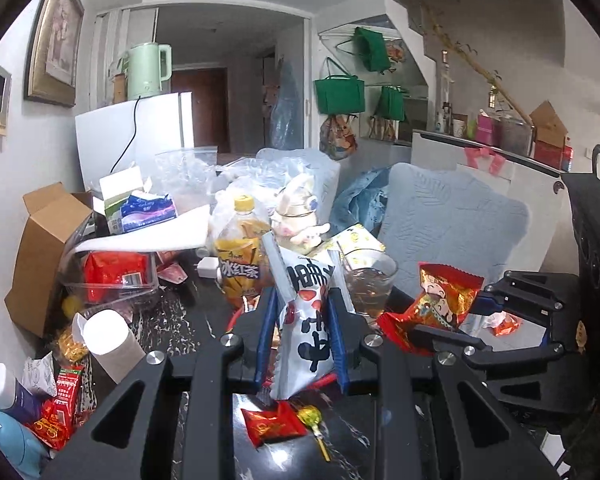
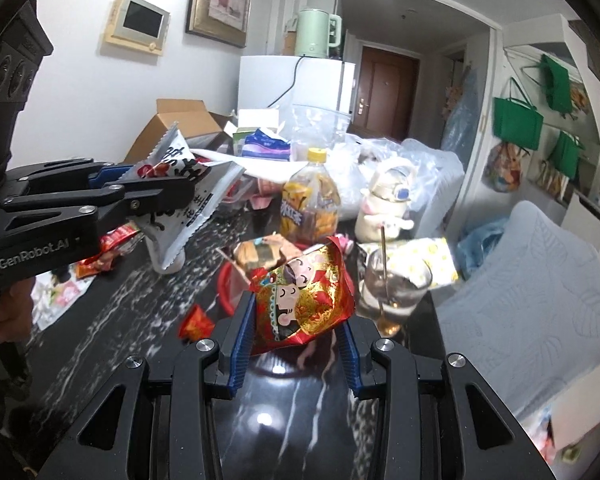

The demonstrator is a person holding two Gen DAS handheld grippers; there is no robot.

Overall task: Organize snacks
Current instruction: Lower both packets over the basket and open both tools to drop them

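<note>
So right now I've got both claws loaded: my left gripper [image 1: 306, 300] is pinched tight on a white snack pouch [image 1: 306, 320] with big black lettering, and my right gripper [image 2: 300, 320] is squeezing a red and gold foil packet [image 2: 304, 300] with a cartoon face on it. Both are lifted clear of the dark marbled table [image 2: 292, 420]. They look super light and crinkly, puffed with air, so I'd guess they slide around if grabbed by the belly; the flat serrated seam at the edge seems the safer spot to hold. The foil one is glossy and probably slippery. Just under the left claw there's a small red candy wrapper [image 1: 272, 426] and a lollipop [image 1: 312, 420] lying on the table, near side. A bit further out sits a drinking glass [image 2: 396, 288] with a spoon in it and some brownish liquid, fragile, just right of my red packet, so I want to steer around it. Behind that, an iced tea bottle [image 1: 240, 256] with a yellow cap, and off to the left a clear plastic bin [image 1: 112, 276] with a red bag inside, which looks like a decent drop spot. Far back there's a white fridge [image 2: 296, 84] with a pale green kettle [image 2: 318, 32] on top.
</note>
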